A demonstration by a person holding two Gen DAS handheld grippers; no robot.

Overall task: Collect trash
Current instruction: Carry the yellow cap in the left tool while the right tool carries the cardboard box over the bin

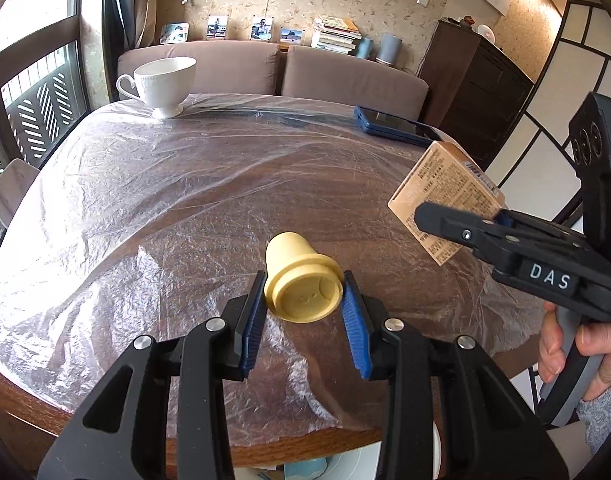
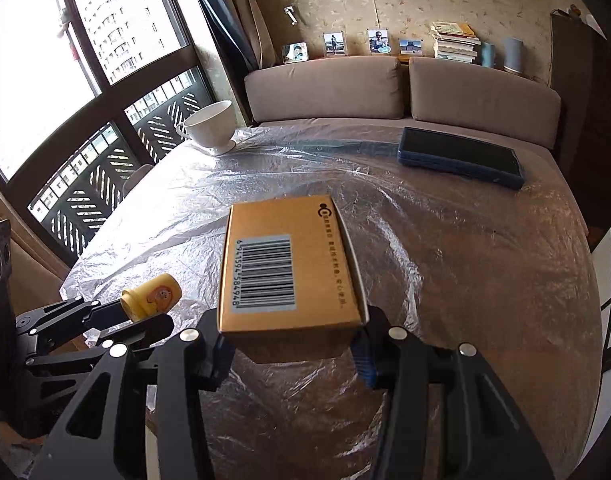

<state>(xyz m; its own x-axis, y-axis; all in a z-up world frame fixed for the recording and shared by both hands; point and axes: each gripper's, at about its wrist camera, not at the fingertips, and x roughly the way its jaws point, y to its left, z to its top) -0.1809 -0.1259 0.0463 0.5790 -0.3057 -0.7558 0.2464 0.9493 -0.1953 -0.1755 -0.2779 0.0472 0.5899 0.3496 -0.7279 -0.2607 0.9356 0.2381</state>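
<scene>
A small yellow plastic cup lies on its side between the blue pads of my left gripper, which is shut on its rim end above the table. In the right wrist view the cup shows at the left, held by that gripper. My right gripper is shut on a brown cardboard box with a barcode label and holds it above the table. In the left wrist view the box hangs at the right in the right gripper.
The round wooden table is covered with crinkled clear plastic film. A white teacup stands at its far left and a blue-cased phone lies at the far right. A sofa stands behind. A white bin shows below the table's near edge.
</scene>
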